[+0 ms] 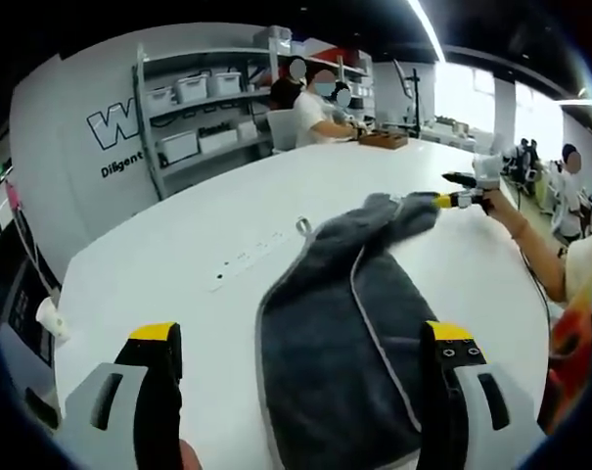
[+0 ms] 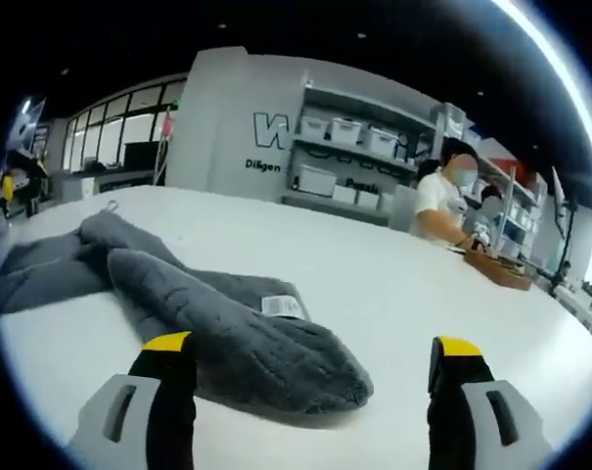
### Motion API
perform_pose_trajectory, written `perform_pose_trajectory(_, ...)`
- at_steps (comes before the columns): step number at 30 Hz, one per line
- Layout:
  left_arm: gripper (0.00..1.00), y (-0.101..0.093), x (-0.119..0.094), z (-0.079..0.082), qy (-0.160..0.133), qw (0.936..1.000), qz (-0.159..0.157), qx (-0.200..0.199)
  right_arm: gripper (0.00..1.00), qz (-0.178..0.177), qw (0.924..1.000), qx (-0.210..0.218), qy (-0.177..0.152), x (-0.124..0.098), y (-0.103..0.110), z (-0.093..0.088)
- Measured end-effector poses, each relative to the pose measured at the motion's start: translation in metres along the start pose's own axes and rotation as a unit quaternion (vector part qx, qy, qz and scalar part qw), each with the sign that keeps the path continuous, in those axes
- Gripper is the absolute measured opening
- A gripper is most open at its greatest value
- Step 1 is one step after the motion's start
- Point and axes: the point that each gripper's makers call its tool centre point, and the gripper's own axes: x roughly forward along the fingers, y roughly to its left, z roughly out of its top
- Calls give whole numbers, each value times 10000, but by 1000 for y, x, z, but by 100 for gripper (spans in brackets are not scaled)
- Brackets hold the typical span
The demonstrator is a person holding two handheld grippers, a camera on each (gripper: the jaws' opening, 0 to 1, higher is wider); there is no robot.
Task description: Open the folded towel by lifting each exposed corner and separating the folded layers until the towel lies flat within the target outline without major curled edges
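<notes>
A dark grey towel (image 1: 344, 333) lies folded and bunched on the white table (image 1: 178, 245), running from between my left gripper's jaws out to the far right. My left gripper (image 1: 303, 345) is open, its jaws wide on either side of the towel's near end. My right gripper (image 1: 442, 200) shows at the towel's far corner, held by a person's hand. In the right gripper view the towel (image 2: 227, 333) ends in a thick rolled fold with a white label (image 2: 281, 305), just ahead of my open right gripper (image 2: 312, 348). A hanging loop (image 2: 111, 206) sticks out at its far end.
A socket strip (image 1: 247, 259) is set into the table left of the towel. A wooden box (image 2: 496, 269) sits at the table's far end, where people are seated. Shelves with bins (image 1: 198, 108) stand against the back wall. The person's arm (image 1: 540, 255) reaches in from the right.
</notes>
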Motion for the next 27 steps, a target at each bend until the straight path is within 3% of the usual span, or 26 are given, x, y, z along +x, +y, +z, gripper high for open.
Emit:
perform_pose_trajectory(3,99,0,0,0,4,10000,-10,7,100,12,10000,-37,-7,0,1,1)
perform_pose_trajectory(6,99,0,2,1,56,10000,-40,33,100,485,9986,86,-204,-5,23,15)
perform_pose_trajectory(9,99,-2,2,1,45,10000,-52,20,100,511,9984,93,-208,-6,24,15)
perform_pose_trajectory(18,99,-24,-2,20,-334,9978,-502,-292,99,876,9956,339,-75,-13,42,21)
perform_pose_trajectory(23,99,-44,-6,31,-456,9971,-548,-264,99,1047,9934,448,-151,-18,48,28)
perform_pose_trajectory(27,97,-73,-3,31,-379,9953,-891,14,99,1171,9917,505,-186,-21,51,33)
